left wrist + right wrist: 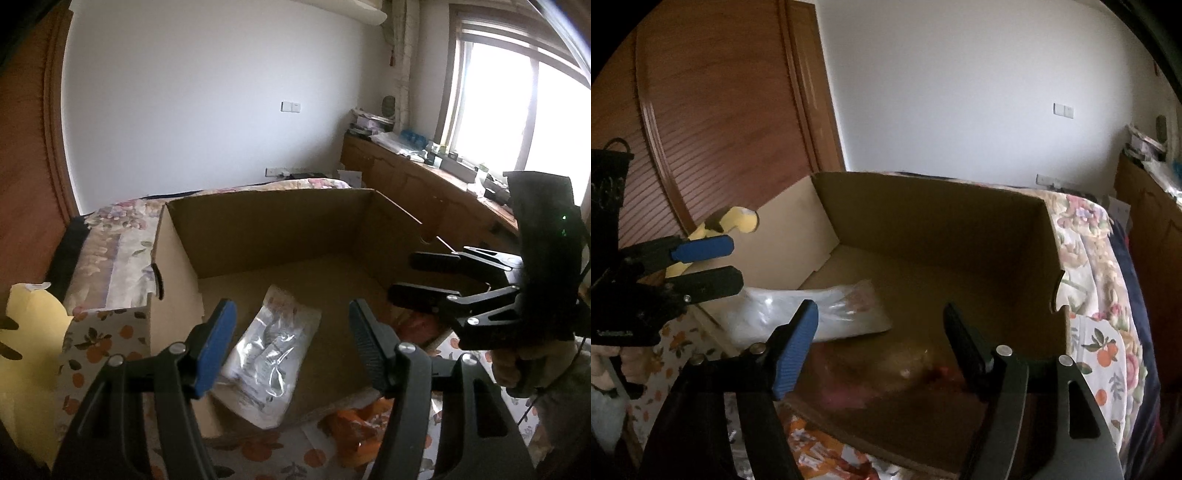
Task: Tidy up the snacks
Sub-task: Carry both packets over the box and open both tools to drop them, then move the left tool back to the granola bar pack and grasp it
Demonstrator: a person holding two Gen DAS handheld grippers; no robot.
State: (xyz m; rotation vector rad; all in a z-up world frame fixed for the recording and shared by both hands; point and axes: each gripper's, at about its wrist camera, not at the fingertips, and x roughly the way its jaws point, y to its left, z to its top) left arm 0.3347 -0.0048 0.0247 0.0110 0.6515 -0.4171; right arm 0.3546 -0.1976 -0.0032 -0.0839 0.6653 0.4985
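Left gripper (pixel 291 343): jaws stand apart, about half wide, with nothing pressed between the pads. It hangs over the near edge of the cardboard box (pixel 266 218), tilted downward. Directly below and ahead of its fingers a silver snack packet (pixel 271 350) lies flat on the box floor, clear of both pads.

Right gripper (pixel 882 354): jaws likewise apart, somewhat wider, and empty as far as can be seen. Below and between its fingers a reddish packet (pixel 886 373) shows only as a blur on the box floor; whether it has settled or is in mid-drop cannot be told. Seen from the left wrist, the right gripper sits to the right, over the box's right side.

Outward from both grippers: an orange packet (pixel 351 428) lies outside the box on the flowered cloth (pixel 96 343), just under the near wall, beside the left gripper's right finger. A yellow soft toy (pixel 29 339) lies to the far left.

Risks, as judged: the two grippers work close together over one box, so reaching for the orange packet could bring their fingers into collision. The near wall is low and loose; a finger catching it could shift or tip the box. Slick foil may slip from a shallow pinch.
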